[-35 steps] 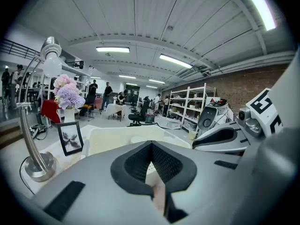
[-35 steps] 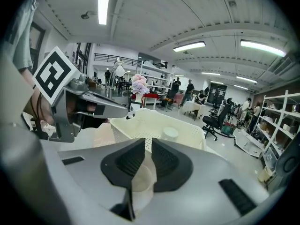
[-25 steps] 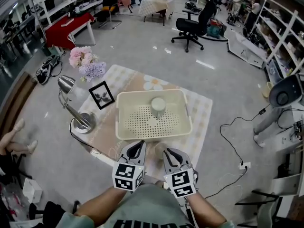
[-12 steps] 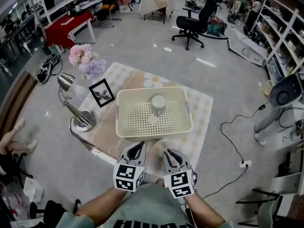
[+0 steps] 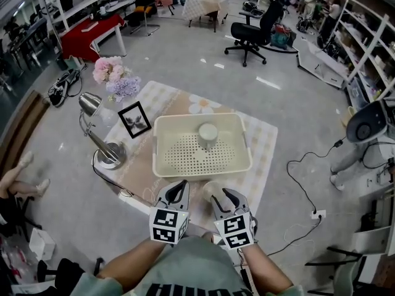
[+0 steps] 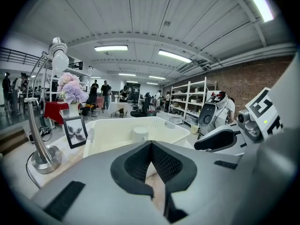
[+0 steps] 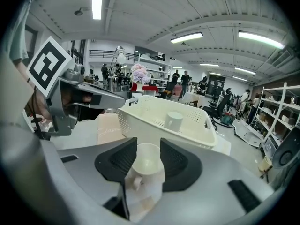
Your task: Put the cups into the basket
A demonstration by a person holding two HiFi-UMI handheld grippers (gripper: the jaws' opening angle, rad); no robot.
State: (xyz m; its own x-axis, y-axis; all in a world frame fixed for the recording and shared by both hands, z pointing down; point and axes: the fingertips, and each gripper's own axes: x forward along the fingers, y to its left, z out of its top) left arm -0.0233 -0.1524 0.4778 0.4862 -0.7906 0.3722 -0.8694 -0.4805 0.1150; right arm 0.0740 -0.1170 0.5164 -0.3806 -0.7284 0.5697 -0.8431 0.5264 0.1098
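A cream perforated basket point(image 5: 201, 172) stands on the checked cloth, with one white cup point(image 5: 207, 134) upside down inside it. A second white cup point(image 5: 212, 190), upright with a handle, sits in front of the basket near the table's edge. My right gripper point(image 5: 222, 196) has this cup point(image 7: 146, 161) between its jaws. The jaws are opening and flank the cup closely without a clear squeeze. My left gripper point(image 5: 179, 190) hovers beside it to the left, its pads point(image 6: 140, 161) together with nothing between them.
A chrome desk lamp point(image 5: 102, 140), a framed picture point(image 5: 134, 119) and a vase of flowers point(image 5: 115, 79) stand left of the basket. The table's near edge lies just under both grippers. A cable trails off the left side.
The right gripper's jaws have spread and now stand around the near cup. The left gripper and the basket have stayed put.
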